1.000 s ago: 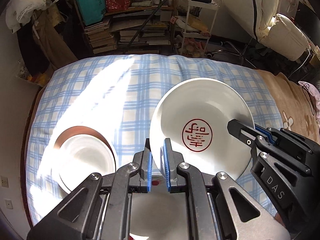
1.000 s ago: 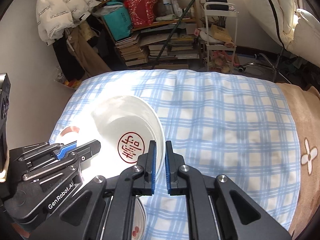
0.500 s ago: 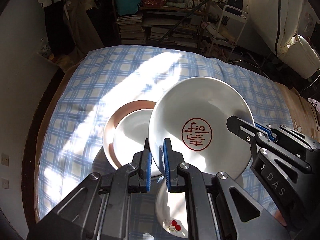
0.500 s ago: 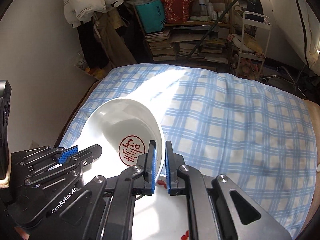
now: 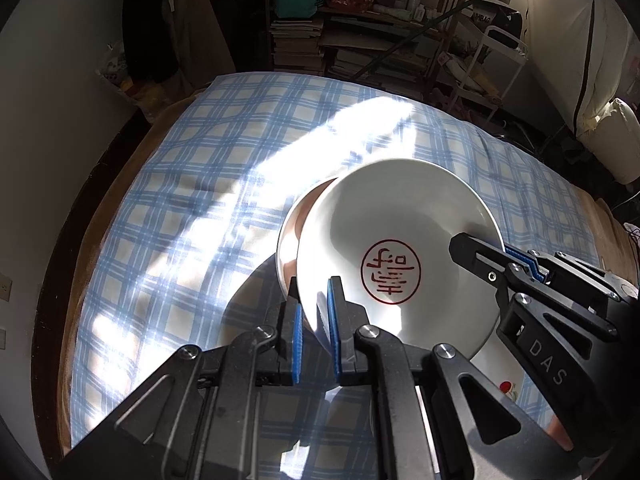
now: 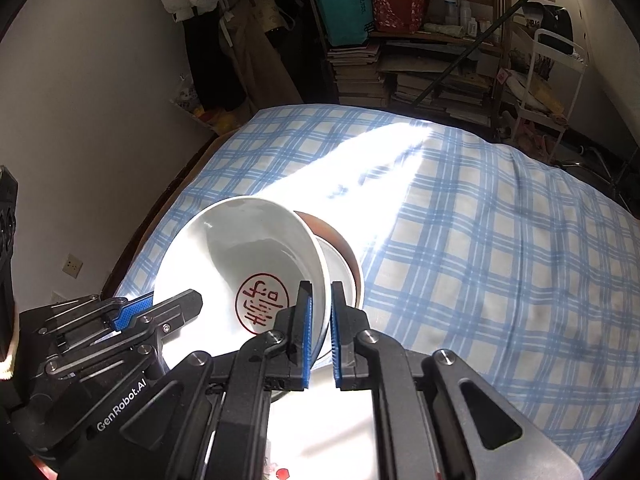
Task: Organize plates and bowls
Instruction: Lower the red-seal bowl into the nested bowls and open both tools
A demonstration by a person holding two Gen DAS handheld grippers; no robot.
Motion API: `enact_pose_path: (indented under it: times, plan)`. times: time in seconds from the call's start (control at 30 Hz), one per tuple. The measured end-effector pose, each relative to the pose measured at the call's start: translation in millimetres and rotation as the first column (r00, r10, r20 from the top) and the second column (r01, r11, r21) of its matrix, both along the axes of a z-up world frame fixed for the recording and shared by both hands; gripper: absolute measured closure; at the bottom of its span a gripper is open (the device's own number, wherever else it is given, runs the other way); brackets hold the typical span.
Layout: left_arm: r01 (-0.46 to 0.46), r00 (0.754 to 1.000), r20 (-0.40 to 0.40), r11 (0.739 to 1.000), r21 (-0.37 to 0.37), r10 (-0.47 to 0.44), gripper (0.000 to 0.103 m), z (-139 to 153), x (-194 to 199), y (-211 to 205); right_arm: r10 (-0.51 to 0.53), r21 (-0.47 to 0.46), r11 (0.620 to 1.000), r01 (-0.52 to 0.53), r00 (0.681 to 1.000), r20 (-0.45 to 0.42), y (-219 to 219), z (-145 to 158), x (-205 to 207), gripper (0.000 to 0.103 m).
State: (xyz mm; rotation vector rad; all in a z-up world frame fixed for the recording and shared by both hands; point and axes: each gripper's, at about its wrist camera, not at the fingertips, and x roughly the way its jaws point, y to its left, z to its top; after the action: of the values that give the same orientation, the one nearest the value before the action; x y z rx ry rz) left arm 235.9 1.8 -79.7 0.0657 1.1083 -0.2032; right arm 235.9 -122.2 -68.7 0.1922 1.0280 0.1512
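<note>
Over plaid cloth (image 5: pixel 192 208), hand-held grippers (image 5: pixel 314 334) (image 6: pixel 319 338) pinching bowl (image 5: pixel 400 248)

Hard sunlight cuts a diagonal band across your blue plaid cloth (image 5: pixel 192 208), blown out to near white in both views. The white bowl (image 5: pixel 400 248) throws a dark round shadow on the cloth below it in the left wrist view. In the right wrist view you get glare on the bowl's near inner wall and a grey shadow pooled in its bottom. The shelves (image 6: pixel 420 60) behind sit dim but readable. Fisheye bend curves the cloth edges; black vignette fills the corners. Focus is sharp, no motion blur.
</note>
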Motion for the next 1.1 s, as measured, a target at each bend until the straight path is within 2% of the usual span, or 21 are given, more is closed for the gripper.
enact_pose_path:
  times: [0.53,0.67,0.97,1.1]
  plan:
    - [0.009,0.998,-0.064,1.000,0.019,-0.008,0.091,-33.4,20.8,-3.9,-0.018,0.001,1.000,0.018,0.999,-0.050,-0.2,-35.7,19.4,0.093]
    - [0.017,0.998,-0.056,0.998,0.063,-0.014,0.091,-38.5,21.3,-8.9,-0.013,-0.002,1.000,0.013,0.998,-0.066,-0.7,-40.5,21.4,0.093]
    - [0.024,0.998,-0.054,0.997,0.075,-0.019,0.091,-39.6,20.2,-8.5,0.004,0.008,1.000,-0.004,0.998,-0.062,-0.5,-40.6,21.0,0.091]
    - [0.020,1.000,-0.009,0.996,0.089,-0.019,0.090,-29.7,15.7,-6.5,0.016,0.030,0.999,-0.014,0.998,-0.064,-2.7,-38.5,20.3,0.085]
